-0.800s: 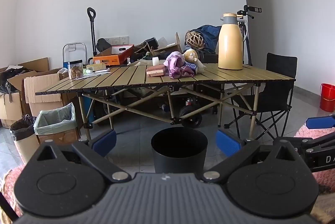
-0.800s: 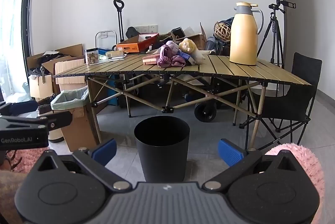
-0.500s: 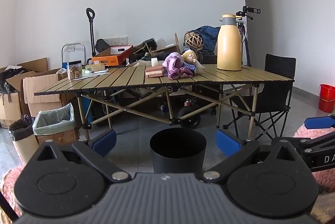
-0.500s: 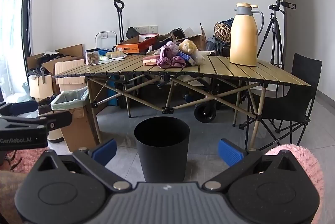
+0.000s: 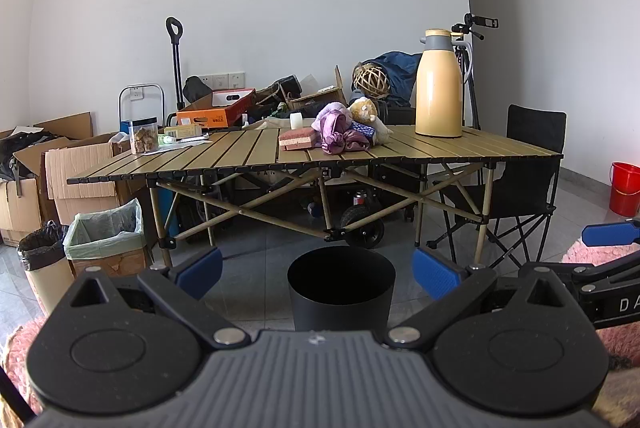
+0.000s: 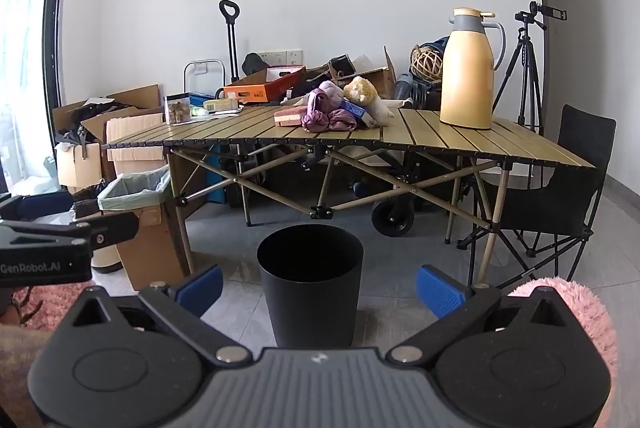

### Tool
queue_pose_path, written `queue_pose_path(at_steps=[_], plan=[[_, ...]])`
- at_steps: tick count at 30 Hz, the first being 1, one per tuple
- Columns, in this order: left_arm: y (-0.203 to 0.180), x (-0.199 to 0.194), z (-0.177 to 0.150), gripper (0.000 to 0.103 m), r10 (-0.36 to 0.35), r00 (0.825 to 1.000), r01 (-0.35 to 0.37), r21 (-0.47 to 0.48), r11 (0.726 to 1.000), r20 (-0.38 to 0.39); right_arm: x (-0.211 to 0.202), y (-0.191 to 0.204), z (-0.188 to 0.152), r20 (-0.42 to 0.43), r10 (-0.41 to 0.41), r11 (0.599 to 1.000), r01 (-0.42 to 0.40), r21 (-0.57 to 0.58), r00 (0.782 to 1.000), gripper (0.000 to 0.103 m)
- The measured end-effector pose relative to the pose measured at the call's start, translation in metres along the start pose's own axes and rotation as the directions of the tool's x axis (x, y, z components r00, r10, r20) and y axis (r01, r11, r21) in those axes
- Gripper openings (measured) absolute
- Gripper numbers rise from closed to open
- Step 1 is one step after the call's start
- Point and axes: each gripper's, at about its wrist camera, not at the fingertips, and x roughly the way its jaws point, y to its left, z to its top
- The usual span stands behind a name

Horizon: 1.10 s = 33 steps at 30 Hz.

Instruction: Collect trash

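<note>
Left claw [image 5: 316, 274] released, jaws spread wide, nothing between pads; right claw [image 6: 318, 286] likewise released, empty. Black bin [image 6: 310, 280] stands upright on floor ahead of both claws, in front of tabletop [image 6: 460, 144]. On tabletop: purple cloth [image 6: 324, 112], plush toy [image 6: 362, 92], pink sponge [image 6: 288, 116] clustered mid-surface; yellow thermos [image 6: 468, 72] stands well apart at right

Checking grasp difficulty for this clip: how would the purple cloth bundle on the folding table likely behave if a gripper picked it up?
The purple cloth bundle lies crumpled in soft folds, so it would probably sag and drape rather than hold its shape. It looks light for its bulk. It rests against the plush toy and pink sponge, so lifting it may drag or nudge those.
</note>
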Motion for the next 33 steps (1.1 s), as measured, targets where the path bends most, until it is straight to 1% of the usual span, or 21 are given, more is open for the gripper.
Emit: queue_pose_path(at_steps=[33], plan=[[0.0013,-0.0042,0.0065,0.103,0.000,1.000,0.000,0.000,1.000,0.005,-0.0005,-0.0002,0.0002,0.005,-0.001,1.000,0.001,-0.003,1.000,0.103]])
